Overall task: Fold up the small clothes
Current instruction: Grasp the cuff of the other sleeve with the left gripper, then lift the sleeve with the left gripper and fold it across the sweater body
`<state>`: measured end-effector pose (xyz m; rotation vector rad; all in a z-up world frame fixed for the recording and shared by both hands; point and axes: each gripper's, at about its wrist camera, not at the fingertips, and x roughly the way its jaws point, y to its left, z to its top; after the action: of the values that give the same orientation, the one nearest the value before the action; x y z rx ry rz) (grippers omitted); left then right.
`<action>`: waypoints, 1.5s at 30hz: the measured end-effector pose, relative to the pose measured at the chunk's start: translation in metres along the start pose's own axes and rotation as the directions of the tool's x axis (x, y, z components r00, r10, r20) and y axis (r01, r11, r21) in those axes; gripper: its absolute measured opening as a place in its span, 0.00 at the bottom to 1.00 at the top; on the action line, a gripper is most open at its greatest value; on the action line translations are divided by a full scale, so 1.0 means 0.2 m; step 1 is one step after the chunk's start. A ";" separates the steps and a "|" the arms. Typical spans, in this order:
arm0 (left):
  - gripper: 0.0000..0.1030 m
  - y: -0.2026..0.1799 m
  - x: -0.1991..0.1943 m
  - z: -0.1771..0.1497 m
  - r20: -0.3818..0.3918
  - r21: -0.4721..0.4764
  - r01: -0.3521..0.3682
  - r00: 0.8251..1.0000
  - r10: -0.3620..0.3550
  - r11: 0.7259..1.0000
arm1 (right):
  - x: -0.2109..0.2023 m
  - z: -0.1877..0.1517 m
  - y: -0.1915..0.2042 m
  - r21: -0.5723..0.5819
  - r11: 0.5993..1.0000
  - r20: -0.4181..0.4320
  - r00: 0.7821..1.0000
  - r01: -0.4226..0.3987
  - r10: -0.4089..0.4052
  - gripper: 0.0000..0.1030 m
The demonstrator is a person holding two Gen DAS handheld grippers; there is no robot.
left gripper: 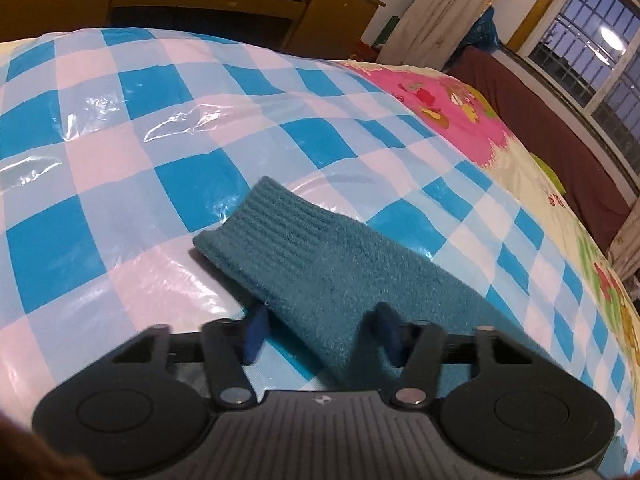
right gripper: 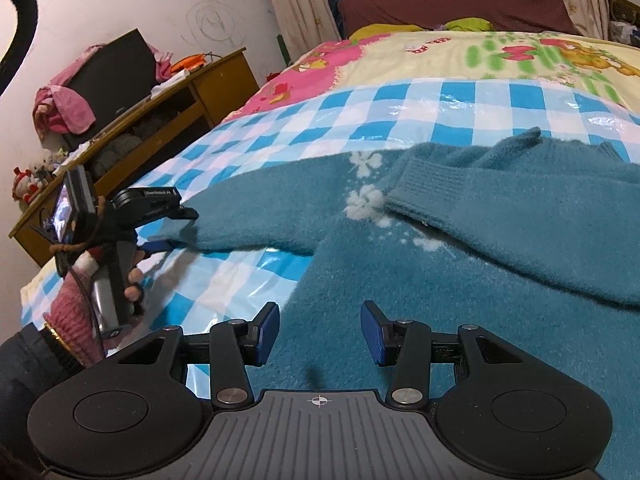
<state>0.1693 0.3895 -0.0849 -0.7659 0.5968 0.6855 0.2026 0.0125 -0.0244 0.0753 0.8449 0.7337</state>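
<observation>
A teal knit sweater point(right gripper: 440, 300) with white snowflakes lies on a blue-and-white checked plastic sheet point(right gripper: 360, 112). One sleeve point(right gripper: 500, 208) is folded across its body. The other sleeve point(left gripper: 320, 248) stretches out to the left, ending in a ribbed cuff. My left gripper point(left gripper: 322, 332) straddles this sleeve, one finger at its near edge and the other over the fabric, with a clear gap between the pads. In the right wrist view the left gripper point(right gripper: 176, 230) sits at the sleeve's end. My right gripper point(right gripper: 320, 332) stands open over the sweater's body with nothing between its fingers.
The sheet covers a bed with a cartoon bedspread point(right gripper: 500, 56). A wooden cabinet point(right gripper: 192, 100) with clutter stands beside the bed at the left. A maroon cushion point(right gripper: 460, 4) and a window point(left gripper: 592, 40) lie beyond. A hand in a pink knit cuff point(right gripper: 72, 304) holds the left gripper.
</observation>
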 end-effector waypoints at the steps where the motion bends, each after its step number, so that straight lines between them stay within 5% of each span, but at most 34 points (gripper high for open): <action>1: 0.39 0.00 0.00 0.01 -0.001 -0.008 0.010 1.000 -0.010 1.000 | 0.00 0.00 0.00 0.003 1.000 0.001 1.000 0.000 0.000 0.43; 5: 0.19 0.00 -0.02 0.03 -0.017 -0.042 0.058 0.998 -0.058 0.997 | -0.02 0.00 -0.02 0.020 1.000 0.011 1.000 -0.004 0.003 0.43; 12: 0.17 -0.12 -0.14 0.03 -0.002 0.020 0.131 0.991 -0.130 0.991 | -0.07 -0.01 -0.06 0.049 0.999 0.032 0.999 -0.008 0.007 0.43; 19: 0.16 -0.35 -0.29 0.01 -0.012 0.097 0.269 0.963 -0.269 0.958 | -0.13 -0.02 -0.11 0.078 0.997 0.052 0.999 -0.011 0.007 0.43; 28: 0.15 -0.85 -0.47 -0.25 -0.150 0.280 0.483 0.875 -0.460 0.830 | -0.25 -0.04 -0.25 0.146 0.989 0.103 0.994 0.007 -0.022 0.43; 34: 0.15 -1.18 -0.50 -0.53 -0.280 0.373 0.570 0.821 -0.497 0.732 | -0.35 -0.08 -0.41 0.211 0.977 0.131 0.989 0.042 -0.070 0.43; 40: 0.15 -1.40 -0.44 -0.86 -0.425 0.461 0.607 0.791 -0.439 0.647 | -0.45 -0.13 -0.61 0.299 0.951 0.133 0.984 0.078 -0.123 0.44; 45: 0.16 -1.37 -0.44 -0.99 -0.471 0.521 0.597 0.797 -0.378 0.610 | -0.48 -0.12 -0.78 0.378 0.922 0.135 0.980 0.085 -0.146 0.45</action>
<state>0.2697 0.0595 -0.0240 -0.3345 0.8102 -0.2023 0.2317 -0.1688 -0.0302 0.4158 0.8166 0.4414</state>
